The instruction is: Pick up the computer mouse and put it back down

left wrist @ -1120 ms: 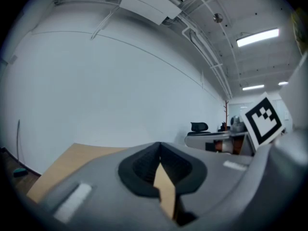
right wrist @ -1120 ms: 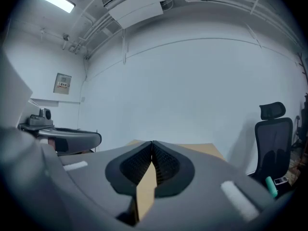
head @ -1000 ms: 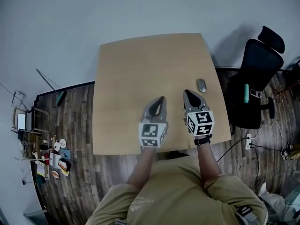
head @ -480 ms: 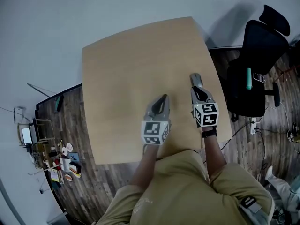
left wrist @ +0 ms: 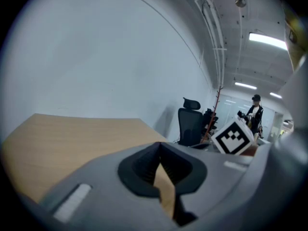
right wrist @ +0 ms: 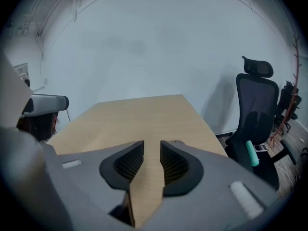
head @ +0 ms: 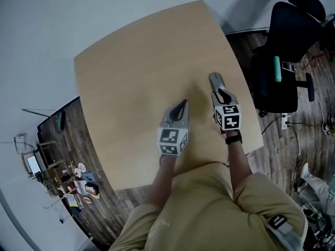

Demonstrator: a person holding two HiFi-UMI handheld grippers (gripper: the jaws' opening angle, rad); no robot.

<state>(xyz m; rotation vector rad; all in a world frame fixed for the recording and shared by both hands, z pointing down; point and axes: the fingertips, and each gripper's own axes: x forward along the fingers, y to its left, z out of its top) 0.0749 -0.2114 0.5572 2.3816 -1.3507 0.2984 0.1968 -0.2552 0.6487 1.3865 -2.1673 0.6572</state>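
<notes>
Bringing your right gripper (right wrist: 152,143) up to the computer mouse (head: 215,79) by the right edge of the desk (head: 131,61), you have its jaws opening over bare wood, so the grasp is still ahead; your left gripper (head: 182,104) stays pinched together, empty.

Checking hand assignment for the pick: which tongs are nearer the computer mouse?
Right. The right tongs point at the computer mouse, tips just short of it, jaws opening with nothing between them. The left tongs are shut, farther off to the mouse's left.
</notes>
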